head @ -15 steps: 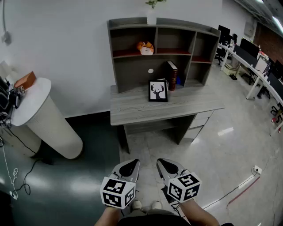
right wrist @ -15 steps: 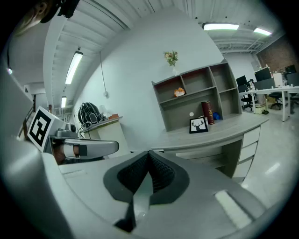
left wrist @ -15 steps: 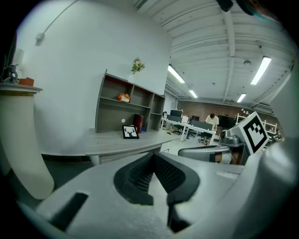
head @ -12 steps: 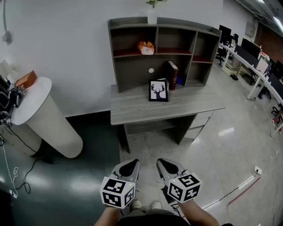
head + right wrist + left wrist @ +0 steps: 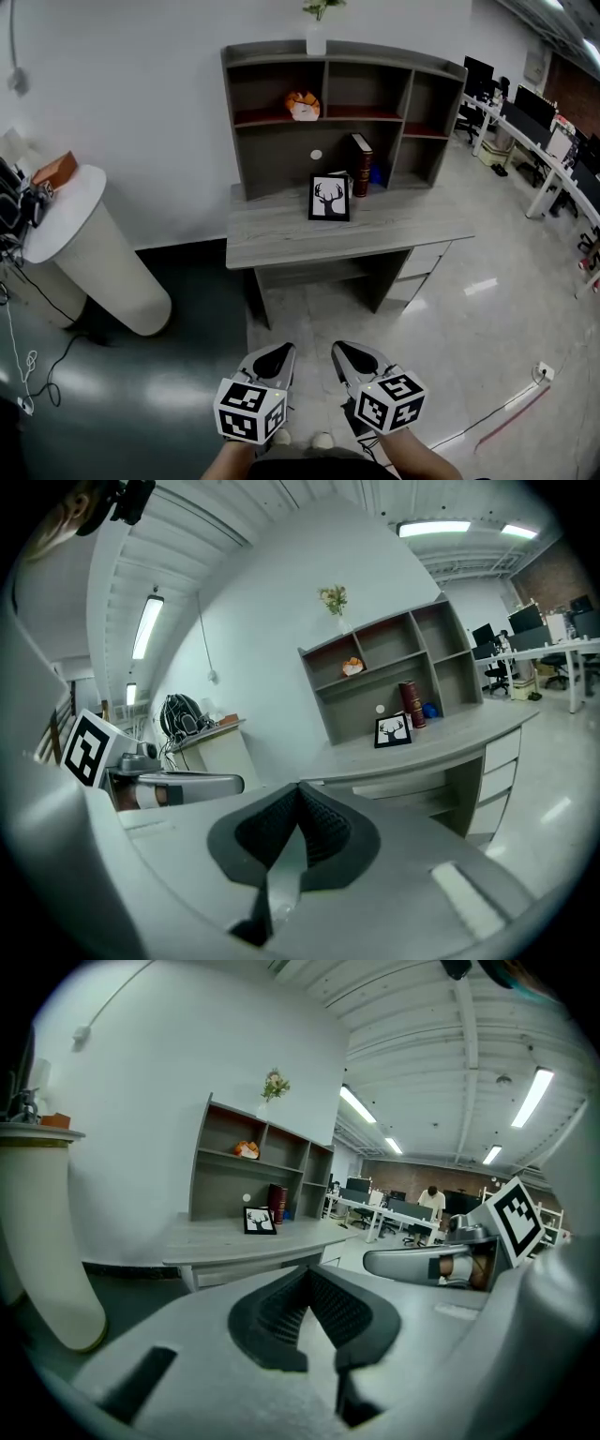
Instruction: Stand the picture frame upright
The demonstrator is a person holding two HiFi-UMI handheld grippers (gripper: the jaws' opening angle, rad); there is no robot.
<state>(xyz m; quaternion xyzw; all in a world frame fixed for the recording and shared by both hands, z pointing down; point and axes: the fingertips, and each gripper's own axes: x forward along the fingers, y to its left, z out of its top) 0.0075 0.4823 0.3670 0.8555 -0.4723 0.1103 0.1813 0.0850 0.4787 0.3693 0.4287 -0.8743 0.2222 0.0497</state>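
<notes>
While both tools are hanging low in front of the person, the picture frame is sitting well ahead of them, toward the back of the grey desk and just in front of the shelf unit. The left gripper is showing its jaws pressed together with nothing between them, and the right gripper is doing the same, so neither is carrying anything. Both are pointing forward and slightly down, aiming across open floor at the desk. Now the key relation: the frame is lying straight ahead and a touch to the right of the midline between the 2 tools, so the right gripper is looking like the nearer 1, though only by a little. The frame's long axis is already running vertically, with the deer print facing the person and a dark book standing just beside it on the right. Whether it is resting on its own stand or leaning on something behind is not showing from here. Judging by this, the task is looking done, or close to it.
</notes>
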